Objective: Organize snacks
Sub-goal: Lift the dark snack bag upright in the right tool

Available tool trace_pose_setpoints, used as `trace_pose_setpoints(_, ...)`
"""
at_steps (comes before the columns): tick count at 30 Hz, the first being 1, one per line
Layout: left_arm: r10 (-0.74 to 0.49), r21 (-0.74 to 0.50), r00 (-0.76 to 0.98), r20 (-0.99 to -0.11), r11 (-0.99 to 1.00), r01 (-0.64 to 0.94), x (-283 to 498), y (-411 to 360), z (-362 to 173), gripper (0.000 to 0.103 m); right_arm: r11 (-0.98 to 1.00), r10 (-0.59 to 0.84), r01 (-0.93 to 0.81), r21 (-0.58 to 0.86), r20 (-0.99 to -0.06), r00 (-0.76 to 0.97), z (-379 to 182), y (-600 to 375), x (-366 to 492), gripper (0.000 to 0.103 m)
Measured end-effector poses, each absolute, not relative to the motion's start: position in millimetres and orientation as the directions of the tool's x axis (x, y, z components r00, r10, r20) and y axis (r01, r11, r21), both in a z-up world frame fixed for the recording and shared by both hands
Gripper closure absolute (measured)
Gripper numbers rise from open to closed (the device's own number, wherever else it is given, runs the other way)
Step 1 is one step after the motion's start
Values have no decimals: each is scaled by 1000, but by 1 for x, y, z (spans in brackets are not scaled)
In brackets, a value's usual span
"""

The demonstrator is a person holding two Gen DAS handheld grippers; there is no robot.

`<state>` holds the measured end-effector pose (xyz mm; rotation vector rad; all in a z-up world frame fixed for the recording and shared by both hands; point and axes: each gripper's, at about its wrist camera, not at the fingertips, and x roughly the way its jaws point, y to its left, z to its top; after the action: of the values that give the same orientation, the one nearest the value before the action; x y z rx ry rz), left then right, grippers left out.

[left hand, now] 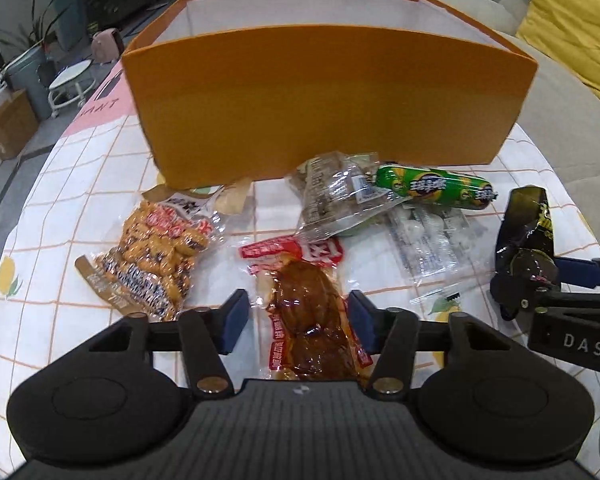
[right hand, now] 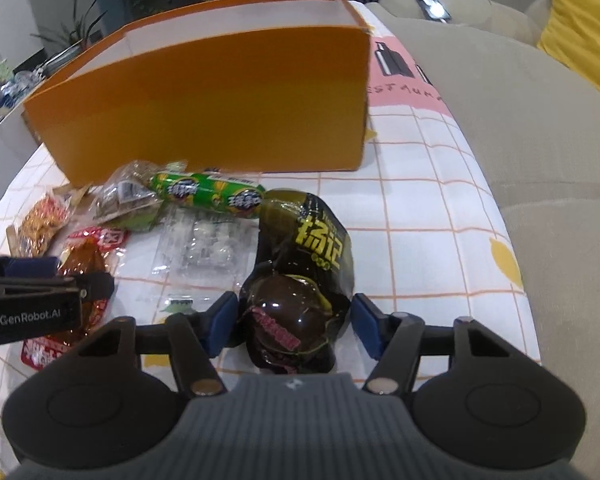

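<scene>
orange box (left hand: 328, 96), green sausage (left hand: 436, 186), checked tablecloth (left hand: 52, 208)

Orange box (left hand: 328, 104) walls off far side; snack packets (left hand: 340, 196) crowd its base; bare tablecloth (right hand: 432, 232) right.

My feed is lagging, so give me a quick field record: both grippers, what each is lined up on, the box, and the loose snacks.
left gripper: jaws open, straddling the red braised-meat pack, not closed on it
right gripper: jaws open, either side of the black snack pouch
orange box: upright behind the snacks, open top, inside hidden
other snacks: green sausage, peanut bag, clear brown-snack bag, clear candy pack
surface: checked tablecloth
</scene>
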<state>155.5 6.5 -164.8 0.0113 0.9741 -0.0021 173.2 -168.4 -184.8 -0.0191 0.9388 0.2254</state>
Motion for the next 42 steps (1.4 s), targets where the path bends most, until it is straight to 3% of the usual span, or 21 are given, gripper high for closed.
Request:
trace_pose_setpoints(7, -27, -21, 559, -829, 1000, 16, 154, 5, -160, 56, 972, 176, -229, 50, -802, 571, -184, -163, 170, 59)
trace_pose_setpoints(22, -119, -99, 629, -768, 993, 67, 127, 4, -116, 58, 972, 198, -221, 77, -775, 600, -158, -170, 154, 60)
trace_pose_setpoints(26, -134, -118, 664, -735, 991, 69, 119, 6, -95, 59, 971, 211, -221, 88, -750, 627, -140, -173, 144, 60)
trace_pose_setpoints(27, -135, -123, 673, -728, 990, 66, 118, 7, -90, 66, 971, 215, -223, 90, -741, 636, -134, -174, 142, 60)
trace_pose_setpoints(36, -177, -165, 737, -652, 982, 90, 129, 18, -41, 68, 953, 281, -286, 105, -664, 693, -84, -169, 138, 60)
trace_pose_setpoints(38, -182, -161, 751, -635, 982, 102, 136, 19, -30, 75, 947, 293, -305, 98, -652, 699, -74, -167, 141, 60)
trace_pose_setpoints(40, -202, -175, 753, -627, 978, 117, 147, 22, -21, 99, 941, 303, -327, 86, -641, 705, -63, -165, 149, 60)
trace_pose_setpoints(42, -219, -197, 748, -627, 973, 120, 161, 26, -13, 103, 932, 319, -354, 74, -631, 707, -52, -163, 161, 60)
